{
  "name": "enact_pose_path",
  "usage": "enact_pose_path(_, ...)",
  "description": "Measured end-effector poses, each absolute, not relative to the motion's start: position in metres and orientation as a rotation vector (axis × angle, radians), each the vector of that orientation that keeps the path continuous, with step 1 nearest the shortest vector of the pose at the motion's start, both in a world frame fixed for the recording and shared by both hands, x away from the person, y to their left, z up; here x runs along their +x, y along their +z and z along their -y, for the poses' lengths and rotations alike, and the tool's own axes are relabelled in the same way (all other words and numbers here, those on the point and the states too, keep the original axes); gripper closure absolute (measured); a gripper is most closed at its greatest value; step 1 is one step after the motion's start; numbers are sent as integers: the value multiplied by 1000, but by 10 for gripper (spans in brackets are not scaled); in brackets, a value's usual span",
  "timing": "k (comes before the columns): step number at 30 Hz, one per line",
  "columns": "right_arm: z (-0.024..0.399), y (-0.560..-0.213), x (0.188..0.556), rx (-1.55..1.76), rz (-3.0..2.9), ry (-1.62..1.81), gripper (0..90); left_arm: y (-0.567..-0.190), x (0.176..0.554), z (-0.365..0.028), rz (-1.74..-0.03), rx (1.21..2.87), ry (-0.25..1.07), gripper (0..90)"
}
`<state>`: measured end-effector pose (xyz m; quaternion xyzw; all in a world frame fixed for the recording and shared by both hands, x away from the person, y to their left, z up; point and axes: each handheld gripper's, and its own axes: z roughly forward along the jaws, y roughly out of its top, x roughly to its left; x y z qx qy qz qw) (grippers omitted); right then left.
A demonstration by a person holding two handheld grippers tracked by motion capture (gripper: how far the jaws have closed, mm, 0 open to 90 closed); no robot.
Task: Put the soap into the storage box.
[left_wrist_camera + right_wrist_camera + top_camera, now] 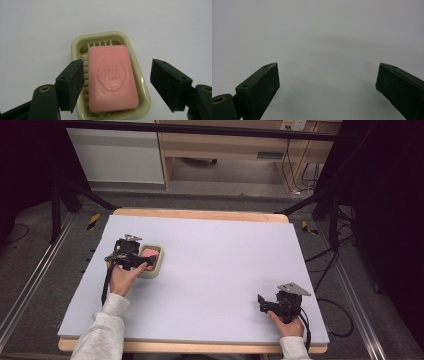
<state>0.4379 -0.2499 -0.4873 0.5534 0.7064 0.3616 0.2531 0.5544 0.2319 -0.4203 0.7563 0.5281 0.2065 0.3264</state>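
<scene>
Nearest us in the high view, two sleeves w/ hands come in over the front edge of the bench point(210, 285). Our right gripper point(261, 301) sits low at the front right corner, jaws spread apart w/ nothing between them; in the right gripper view we see just bare grey surface ahead of its pads point(262, 87).

Further in, on the left side, our left gripper point(150, 263) hangs over the soap dish point(156, 268). Its jaws stand apart, not clamped on anything. In the left gripper view the pads point(72, 85) flank the pink soap point(113, 78), one pad over the dish's side wall, the other out past the dish rim, neither touching the bar. The soap lies flat inside the pale green dish point(77, 42), stamped face up, approx. filling it, ribs showing at the far end.

Around the dish the grey sheet is open; nothing blocks either gripper.

Beyond the bench's far wooden edge: dark floor, metal rails both sides, black frame legs, a wooden cabinet point(225, 145) w/ cables point(300, 170) hanging at right.
</scene>
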Motion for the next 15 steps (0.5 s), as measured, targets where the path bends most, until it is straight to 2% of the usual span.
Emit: enact_pose_path(15, 250, -487, 438, 1509, -1914, 987, 54, -419, 514, -240, -1250, 1955, 506, 221)
